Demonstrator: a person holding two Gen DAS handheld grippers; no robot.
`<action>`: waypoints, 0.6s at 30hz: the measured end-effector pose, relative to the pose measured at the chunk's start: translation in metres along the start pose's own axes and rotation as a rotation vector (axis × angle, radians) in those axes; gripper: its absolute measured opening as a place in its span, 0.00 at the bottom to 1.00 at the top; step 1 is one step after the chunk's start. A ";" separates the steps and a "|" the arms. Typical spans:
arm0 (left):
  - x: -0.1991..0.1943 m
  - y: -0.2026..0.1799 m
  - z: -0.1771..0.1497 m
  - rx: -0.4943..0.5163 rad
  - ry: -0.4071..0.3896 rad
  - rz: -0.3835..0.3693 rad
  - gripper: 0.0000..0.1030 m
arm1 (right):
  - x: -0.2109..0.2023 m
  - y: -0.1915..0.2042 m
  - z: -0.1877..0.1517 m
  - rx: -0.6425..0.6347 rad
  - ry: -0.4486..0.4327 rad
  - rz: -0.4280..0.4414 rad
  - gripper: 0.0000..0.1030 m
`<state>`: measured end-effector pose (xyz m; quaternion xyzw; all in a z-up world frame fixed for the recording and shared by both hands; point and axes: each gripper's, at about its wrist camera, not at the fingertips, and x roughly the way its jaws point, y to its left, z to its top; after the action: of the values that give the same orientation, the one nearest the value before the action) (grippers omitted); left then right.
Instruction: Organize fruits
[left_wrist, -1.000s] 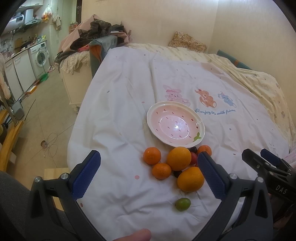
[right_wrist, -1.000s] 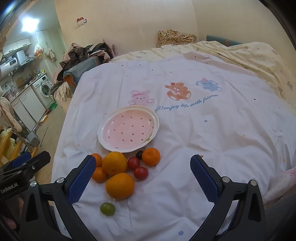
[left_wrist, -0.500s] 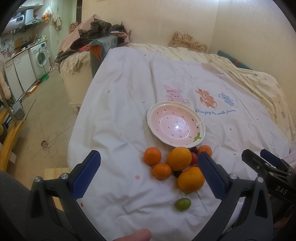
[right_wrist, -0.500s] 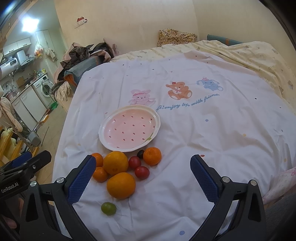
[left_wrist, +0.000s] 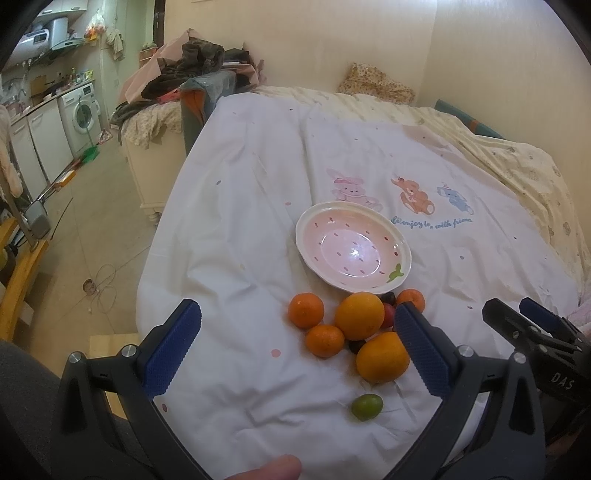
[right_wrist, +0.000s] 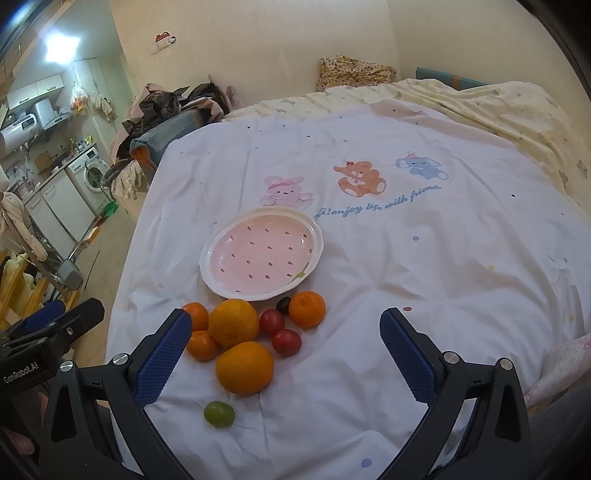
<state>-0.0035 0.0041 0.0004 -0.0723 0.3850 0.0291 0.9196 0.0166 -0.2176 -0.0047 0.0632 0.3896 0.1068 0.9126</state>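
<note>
Fruits (right_wrist: 243, 343) lie bunched on the sheet (right_wrist: 406, 266) just in front of the empty plate (right_wrist: 221, 288); the green one (right_wrist: 219, 414) sits apart, nearest me. I see my left gripper (left_wrist: 297, 345) and right gripper (right_wrist: 286, 347) both spread wide, holding nothing, above the sheet.

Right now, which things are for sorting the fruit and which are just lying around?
For the job:
- plate
- oranges
- small red fruits
- dark fruit
- green fruit
- left gripper, open
- right gripper, open

Just lying about:
- clothes pile
- washing machine
- pillow
- sheet under it all
</note>
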 end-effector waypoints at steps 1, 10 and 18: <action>0.000 0.001 0.000 0.000 0.001 0.001 1.00 | 0.000 0.000 0.000 -0.001 0.001 -0.001 1.00; 0.002 0.000 -0.001 0.009 0.006 0.000 1.00 | 0.000 -0.003 0.002 0.016 0.012 0.000 1.00; 0.003 -0.001 0.001 0.004 0.013 0.007 1.00 | 0.000 -0.003 0.001 0.017 0.013 0.000 1.00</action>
<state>-0.0010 0.0033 -0.0007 -0.0693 0.3914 0.0313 0.9171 0.0184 -0.2209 -0.0047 0.0704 0.3966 0.1039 0.9094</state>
